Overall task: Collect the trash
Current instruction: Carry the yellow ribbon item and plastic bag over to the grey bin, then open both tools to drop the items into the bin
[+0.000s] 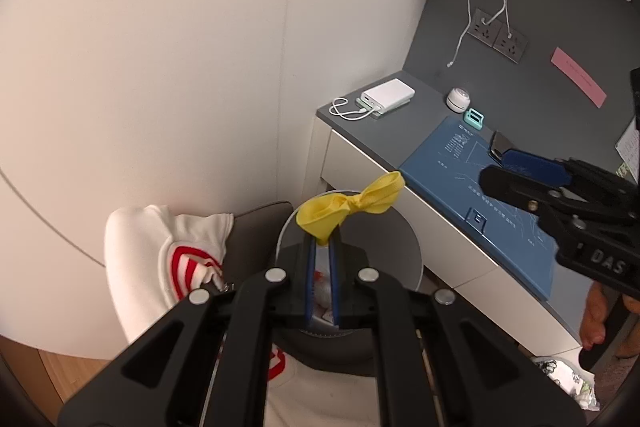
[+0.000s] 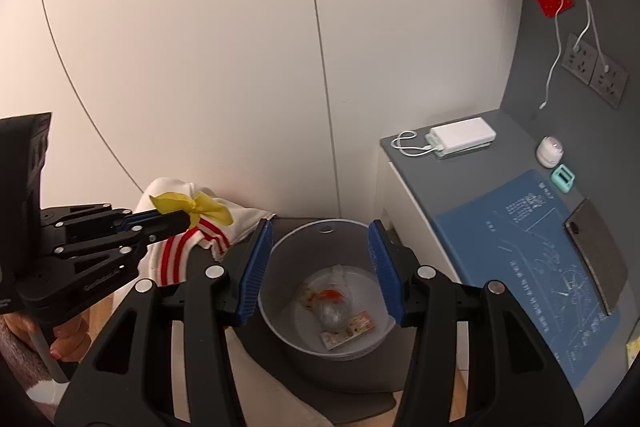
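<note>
The yellow knotted scrap (image 1: 348,207) is sitting pinched in the narrowly closed left gripper (image 1: 322,247), hanging just above the near rim of the round grey bin (image 2: 280,251); only the right wrist view is showing the bin's floor, where what appear to be three pieces are lying, one clear bag (image 2: 330,301) and two small wrappers (image 2: 348,333). The right gripper (image 2: 322,269) is standing wide and empty over the bin mouth. The bin is sitting hemmed between a white red-striped garment (image 2: 188,247) and the desk (image 2: 480,171) edge, leaving open room only above.
</note>
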### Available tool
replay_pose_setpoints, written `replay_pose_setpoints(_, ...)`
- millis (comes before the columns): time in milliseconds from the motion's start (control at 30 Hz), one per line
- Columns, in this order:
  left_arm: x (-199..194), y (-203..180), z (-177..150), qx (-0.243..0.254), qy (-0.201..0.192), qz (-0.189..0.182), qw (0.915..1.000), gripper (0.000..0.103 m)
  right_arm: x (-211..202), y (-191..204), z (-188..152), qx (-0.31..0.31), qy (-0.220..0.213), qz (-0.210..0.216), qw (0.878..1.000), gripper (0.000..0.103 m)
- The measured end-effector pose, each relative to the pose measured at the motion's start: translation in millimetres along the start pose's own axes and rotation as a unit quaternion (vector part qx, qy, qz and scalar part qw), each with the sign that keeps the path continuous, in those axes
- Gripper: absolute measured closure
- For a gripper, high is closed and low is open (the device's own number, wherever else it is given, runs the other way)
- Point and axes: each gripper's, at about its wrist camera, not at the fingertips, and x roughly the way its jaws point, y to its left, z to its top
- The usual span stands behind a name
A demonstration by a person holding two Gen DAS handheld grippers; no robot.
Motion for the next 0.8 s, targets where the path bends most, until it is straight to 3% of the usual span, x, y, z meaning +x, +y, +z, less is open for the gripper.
replay_pose_setpoints(233,34,-22,8,0.029,0.021,-0.023,0.9991,0.093,-17,-27,-17,0.020,0.013,-0.045,0.999,0.055)
replay_pose_setpoints(300,46,-27,8,0.035,0.035,-0.027,0.9984,0.085,-25,-36,-23,0.032,0.015,-0.060,0.998,0.055)
replay_pose_setpoints(367,56,-32,7,0.045,0.045,-0.027,0.9976,0.053,-35,-47,-31,0.048,0.014,-0.080,0.996,0.055)
replay_pose_setpoints(433,59,-38,5,0.058,0.041,-0.019,0.9973,0.038,-44,-57,-37,0.064,0.013,-0.096,0.993,0.055)
replay_pose_setpoints(567,62,-53,6,0.098,0.041,-0.020,0.9941,0.038,-61,-72,-52,0.097,0.011,-0.126,0.987,0.055)
replay_pose_setpoints(700,60,-79,9,0.136,0.039,-0.051,0.9886,0.038,-81,-81,-69,0.131,0.003,-0.160,0.978,0.055)
replay_pose_setpoints(800,58,-113,10,0.180,0.035,-0.085,0.9794,0.038,-98,-87,-89,0.166,-0.004,-0.193,0.967,0.055)
